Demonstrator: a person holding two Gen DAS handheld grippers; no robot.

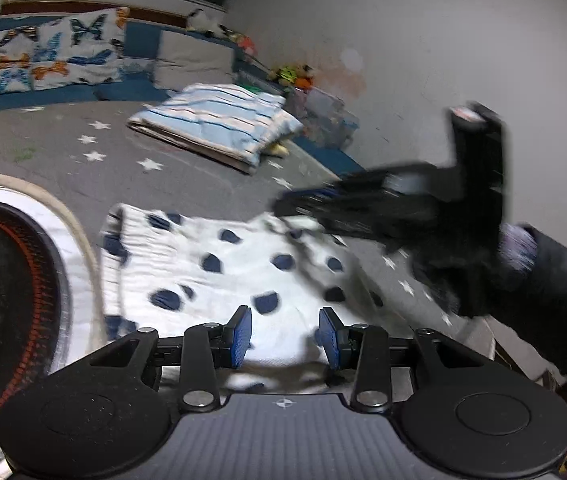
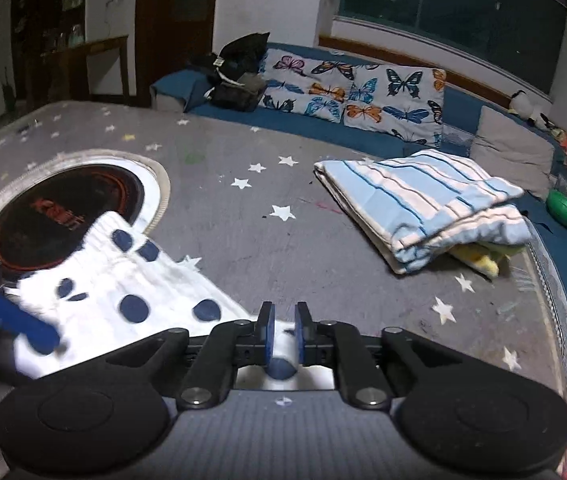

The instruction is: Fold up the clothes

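A white garment with dark blue dots (image 1: 211,268) lies spread on the grey star-patterned surface (image 1: 83,148); it also shows in the right wrist view (image 2: 131,292). My left gripper (image 1: 285,336) is open, its blue pads just above the garment's near edge, holding nothing. My right gripper (image 2: 283,330) has its jaws nearly closed on the garment's edge, with cloth between the pads. In the left wrist view the right gripper (image 1: 295,210) is blurred at the garment's far right corner. In the right wrist view the left gripper (image 2: 23,324) is blurred at the left.
A folded blue-and-white striped blanket (image 2: 423,204) lies farther back on the grey surface. A round black-and-red heater with a white rim (image 2: 63,208) sits at the left. Butterfly cushions (image 2: 355,92) and grey pillows line the blue bench behind. Toys lie along the wall (image 1: 295,74).
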